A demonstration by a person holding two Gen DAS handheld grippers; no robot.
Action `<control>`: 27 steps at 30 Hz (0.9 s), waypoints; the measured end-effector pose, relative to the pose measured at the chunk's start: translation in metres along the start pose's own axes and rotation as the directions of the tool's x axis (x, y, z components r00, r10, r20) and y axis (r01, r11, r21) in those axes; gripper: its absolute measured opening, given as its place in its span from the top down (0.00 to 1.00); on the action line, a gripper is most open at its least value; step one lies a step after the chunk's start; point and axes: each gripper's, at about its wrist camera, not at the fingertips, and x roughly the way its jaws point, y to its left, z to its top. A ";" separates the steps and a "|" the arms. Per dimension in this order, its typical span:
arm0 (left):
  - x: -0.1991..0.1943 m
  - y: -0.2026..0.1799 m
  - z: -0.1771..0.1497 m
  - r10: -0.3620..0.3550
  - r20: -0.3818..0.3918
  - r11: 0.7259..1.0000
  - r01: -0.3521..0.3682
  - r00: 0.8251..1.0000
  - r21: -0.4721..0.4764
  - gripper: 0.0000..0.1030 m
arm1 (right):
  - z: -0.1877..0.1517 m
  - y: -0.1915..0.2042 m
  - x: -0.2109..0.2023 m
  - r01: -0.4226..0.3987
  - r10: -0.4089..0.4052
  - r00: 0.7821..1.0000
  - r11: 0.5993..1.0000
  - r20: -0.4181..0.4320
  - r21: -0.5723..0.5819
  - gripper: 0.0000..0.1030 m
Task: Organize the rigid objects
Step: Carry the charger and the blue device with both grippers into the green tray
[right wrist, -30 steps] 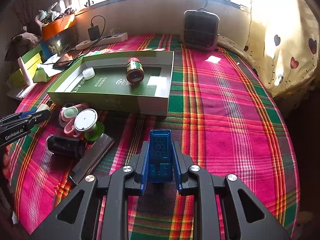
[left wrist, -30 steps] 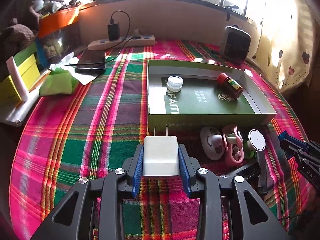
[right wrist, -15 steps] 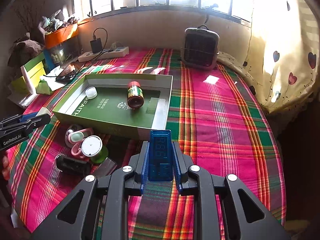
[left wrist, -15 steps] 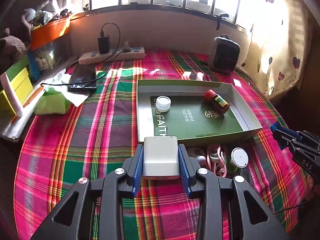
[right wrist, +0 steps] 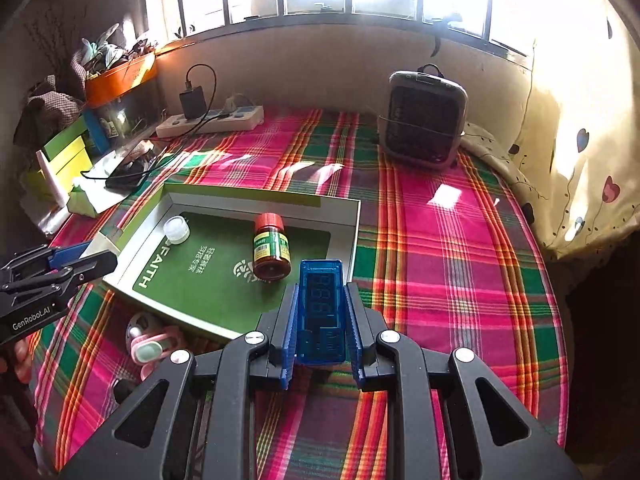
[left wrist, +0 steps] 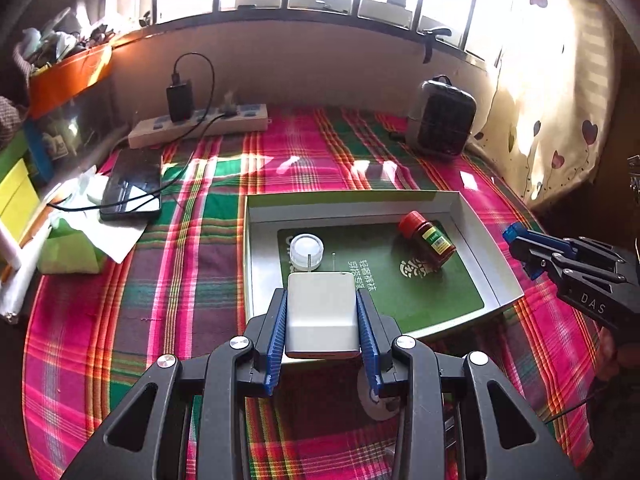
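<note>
White plastic fills the gap between the blue fingers of the left gripper: a charger is held there, clamped on both flanks. A second ago it was seen low over the plaid cloth, short of the tray; now it has been lifted and carried forward, so that it hangs over the tray's near wall, its two prongs pointing toward the white cap lying inside. The brown bottle with the red lid lies on its side further right in the tray, apart from the cap.

In the right gripper a blue meter is gripped between narrowly set fingers; it too has been raised and brought up to the tray's near right corner, where earlier only cloth lay ahead of it.

The clutter in front of the tray has mostly been lost from sight. From the left camera only part of a white round thing is seen under the gripper. From the right camera a pink and white item is cut off by the gripper frame and cannot be identified. The lower end of the meter is hidden between the fingers, and the window is washed out by glare.
</note>
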 end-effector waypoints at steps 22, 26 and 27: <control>0.060 0.006 0.017 0.006 -0.078 1.000 -0.005 0.997 0.004 0.69 | 0.042 0.001 0.085 -0.020 0.012 0.993 0.997 -0.116 -0.071 0.78; 0.065 0.003 0.017 0.009 -0.085 1.000 -0.007 0.996 0.016 0.69 | 0.042 0.002 0.092 -0.022 0.011 0.991 0.996 -0.132 -0.082 0.78; 0.066 0.003 0.017 0.009 -0.086 1.000 -0.008 0.996 0.016 0.69 | 0.042 0.002 0.094 -0.021 0.010 0.991 0.996 -0.134 -0.084 0.78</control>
